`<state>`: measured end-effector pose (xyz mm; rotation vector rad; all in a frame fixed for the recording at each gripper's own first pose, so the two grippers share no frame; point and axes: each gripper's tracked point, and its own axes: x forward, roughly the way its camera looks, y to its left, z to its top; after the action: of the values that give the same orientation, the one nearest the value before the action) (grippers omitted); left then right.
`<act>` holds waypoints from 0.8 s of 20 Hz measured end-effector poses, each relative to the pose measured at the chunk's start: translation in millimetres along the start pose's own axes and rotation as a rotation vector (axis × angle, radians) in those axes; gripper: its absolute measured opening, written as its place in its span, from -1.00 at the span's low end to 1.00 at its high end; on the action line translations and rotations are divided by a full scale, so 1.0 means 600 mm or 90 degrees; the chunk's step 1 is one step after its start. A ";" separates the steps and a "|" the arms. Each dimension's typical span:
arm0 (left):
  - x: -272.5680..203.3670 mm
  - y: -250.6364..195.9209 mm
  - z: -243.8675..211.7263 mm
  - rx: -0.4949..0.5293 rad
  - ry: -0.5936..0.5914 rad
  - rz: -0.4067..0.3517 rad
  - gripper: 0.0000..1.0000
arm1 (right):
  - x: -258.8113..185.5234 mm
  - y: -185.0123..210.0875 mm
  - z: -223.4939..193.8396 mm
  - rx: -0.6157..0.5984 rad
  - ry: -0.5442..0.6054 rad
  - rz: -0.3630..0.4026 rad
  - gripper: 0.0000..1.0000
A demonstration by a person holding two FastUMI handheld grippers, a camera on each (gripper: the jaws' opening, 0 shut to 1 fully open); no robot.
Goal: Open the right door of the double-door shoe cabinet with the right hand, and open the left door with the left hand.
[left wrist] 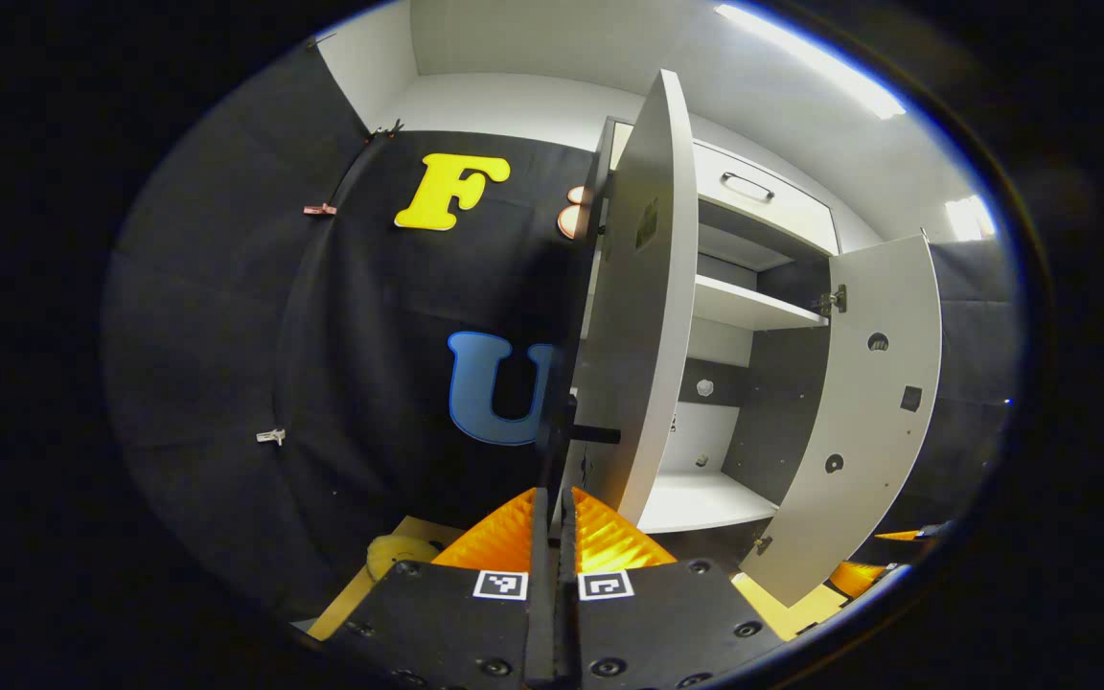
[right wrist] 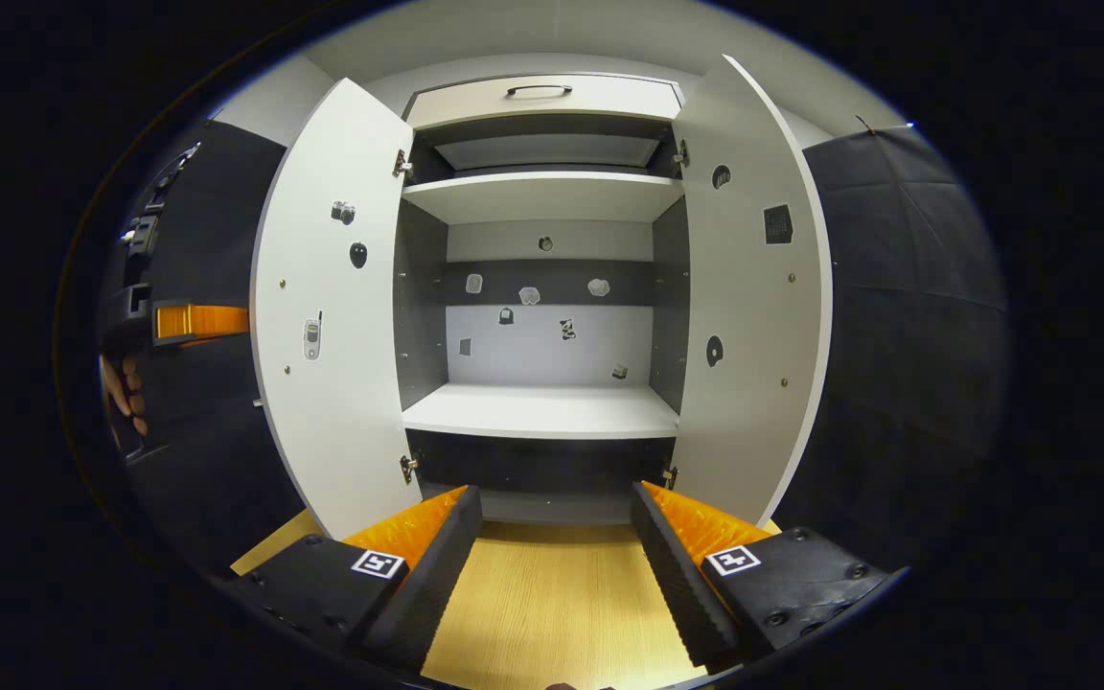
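The white shoe cabinet point(right wrist: 542, 410) stands with both doors swung wide. In the left gripper view the left door point(left wrist: 643, 287) is seen edge-on, and my left gripper point(left wrist: 553, 503) is shut on its thin dark handle point(left wrist: 563, 431). The right door point(left wrist: 883, 383) hangs open farther off. In the right gripper view my right gripper point(right wrist: 557, 503) is open, apart from both doors and facing the cabinet's middle, with the left door point(right wrist: 332, 316) and right door point(right wrist: 753, 287) to either side. My left gripper point(right wrist: 193, 321) and the hand point(right wrist: 121, 393) holding it show behind the left door.
Inside the cabinet are an upper shelf point(right wrist: 542, 196) and a lower shelf, with small stickers on the back wall and doors. A drawer with a handle point(right wrist: 538, 93) sits on top. A light wooden board point(right wrist: 552, 594) lies under the cabinet front.
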<state>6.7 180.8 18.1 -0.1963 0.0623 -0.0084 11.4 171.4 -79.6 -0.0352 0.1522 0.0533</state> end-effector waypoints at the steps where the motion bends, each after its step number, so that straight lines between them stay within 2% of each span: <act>1: -0.010 -0.003 0.002 -0.011 0.000 0.004 -0.91 | 0.001 -0.010 0.004 0.000 -0.003 0.003 0.96; 4: -0.043 -0.015 0.012 -0.027 -0.016 0.035 -0.90 | 0.002 -0.039 0.017 0.009 -0.010 0.018 0.96; 8: -0.086 -0.041 0.005 0.002 -0.032 0.092 -0.90 | -0.009 -0.098 0.039 0.005 -0.028 0.026 0.96; 12: -0.116 -0.130 0.000 0.001 -0.062 0.073 -0.94 | -0.025 -0.155 0.047 0.015 -0.034 0.031 0.96; 13: -0.124 -0.155 -0.006 0.006 -0.066 0.068 -0.89 | -0.029 -0.167 0.047 0.020 -0.032 0.033 0.96; 14: -0.131 -0.178 -0.008 0.014 -0.071 0.067 -0.70 | -0.035 -0.178 0.046 0.024 -0.031 0.037 0.96; 16: -0.132 -0.226 -0.019 0.024 -0.072 0.059 -0.44 | -0.044 -0.197 0.053 0.030 -0.038 0.046 0.96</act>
<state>-73.6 46.7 38.4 -0.1564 -0.0418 0.0944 -3.5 53.3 -40.6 0.0191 0.0954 0.1220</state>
